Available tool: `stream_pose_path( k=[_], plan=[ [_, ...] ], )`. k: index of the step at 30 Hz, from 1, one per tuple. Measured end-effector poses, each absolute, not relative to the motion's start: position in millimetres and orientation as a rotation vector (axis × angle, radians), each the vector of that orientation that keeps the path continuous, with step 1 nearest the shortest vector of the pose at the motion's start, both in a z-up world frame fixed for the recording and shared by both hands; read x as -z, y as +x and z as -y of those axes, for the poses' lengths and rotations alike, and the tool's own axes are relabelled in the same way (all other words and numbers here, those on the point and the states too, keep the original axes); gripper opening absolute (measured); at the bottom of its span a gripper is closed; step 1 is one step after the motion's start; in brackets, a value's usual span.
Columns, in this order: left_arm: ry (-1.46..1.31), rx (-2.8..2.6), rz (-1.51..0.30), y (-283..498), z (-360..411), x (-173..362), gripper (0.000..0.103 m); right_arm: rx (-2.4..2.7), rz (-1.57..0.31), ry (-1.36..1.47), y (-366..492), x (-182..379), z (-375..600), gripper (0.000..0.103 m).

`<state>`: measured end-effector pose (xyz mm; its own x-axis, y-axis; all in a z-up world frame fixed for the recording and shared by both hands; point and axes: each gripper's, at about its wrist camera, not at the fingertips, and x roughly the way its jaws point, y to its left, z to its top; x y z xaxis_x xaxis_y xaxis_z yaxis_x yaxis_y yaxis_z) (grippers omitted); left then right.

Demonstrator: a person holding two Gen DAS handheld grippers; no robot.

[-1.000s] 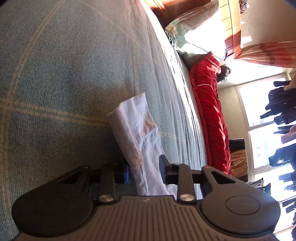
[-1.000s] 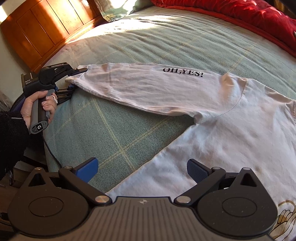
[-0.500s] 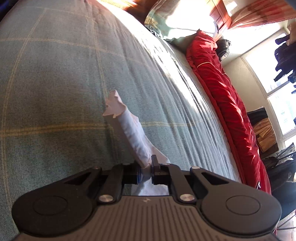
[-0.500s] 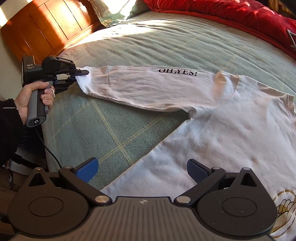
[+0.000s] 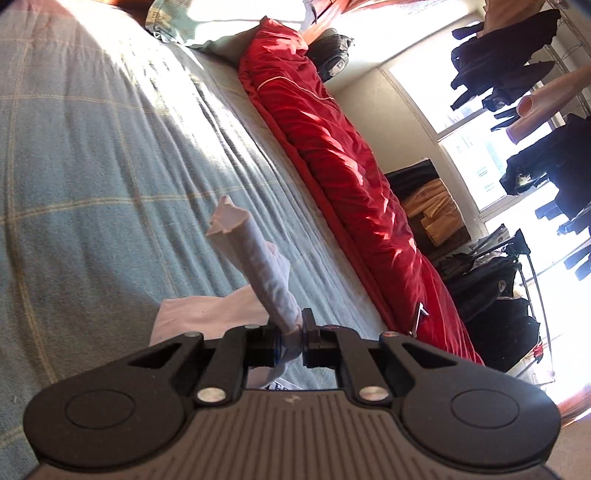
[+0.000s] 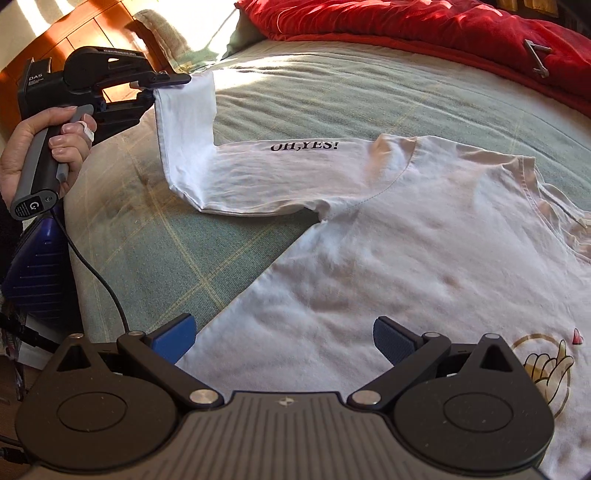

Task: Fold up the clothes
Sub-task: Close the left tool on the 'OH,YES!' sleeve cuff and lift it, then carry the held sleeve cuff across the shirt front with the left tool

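Observation:
A white long-sleeved shirt [image 6: 406, 258] lies spread on the green checked bedspread [image 6: 332, 88], its sleeve printed "OH,YES!". My left gripper [image 6: 155, 86] is shut on the sleeve's cuff and holds it above the bed, so the sleeve end [image 6: 184, 122] hangs down and bends at the fold. In the left wrist view the bunched cuff [image 5: 255, 266] sticks out from between the closed left gripper [image 5: 291, 338]. My right gripper [image 6: 284, 336] stands open low over the shirt's body, with nothing pinched between its blue pads.
A red quilt [image 5: 343, 177] runs along the far side of the bed, with pillows [image 5: 207, 26] and a wooden headboard [image 6: 92, 33] beyond. A person's hand [image 6: 48, 147] grips the left handle; its cable [image 6: 99, 273] trails down. Dark clothes [image 5: 517, 81] hang by the window.
The left gripper closed on the sleeve cuff and has lifted it off the bed toward the shirt's body, bending the sleeve upward. The right gripper shifted a little over the shirt, still open.

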<state>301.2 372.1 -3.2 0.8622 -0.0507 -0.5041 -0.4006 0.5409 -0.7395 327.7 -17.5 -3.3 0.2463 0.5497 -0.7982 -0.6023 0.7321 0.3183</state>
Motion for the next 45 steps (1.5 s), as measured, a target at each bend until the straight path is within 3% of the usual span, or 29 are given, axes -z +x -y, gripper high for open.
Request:
stream_pose_path(
  k=[31,45],
  plan=[
    [-1.111,0.217,-0.612,400,-189,-7,0.008,-0.535,-1.066,0.124,323,26,170,0.103],
    [-0.782,0.347,-0.786,415,-88,0,0.008,-0.439,-1.063,0.163,315,29,217,0.103]
  ],
)
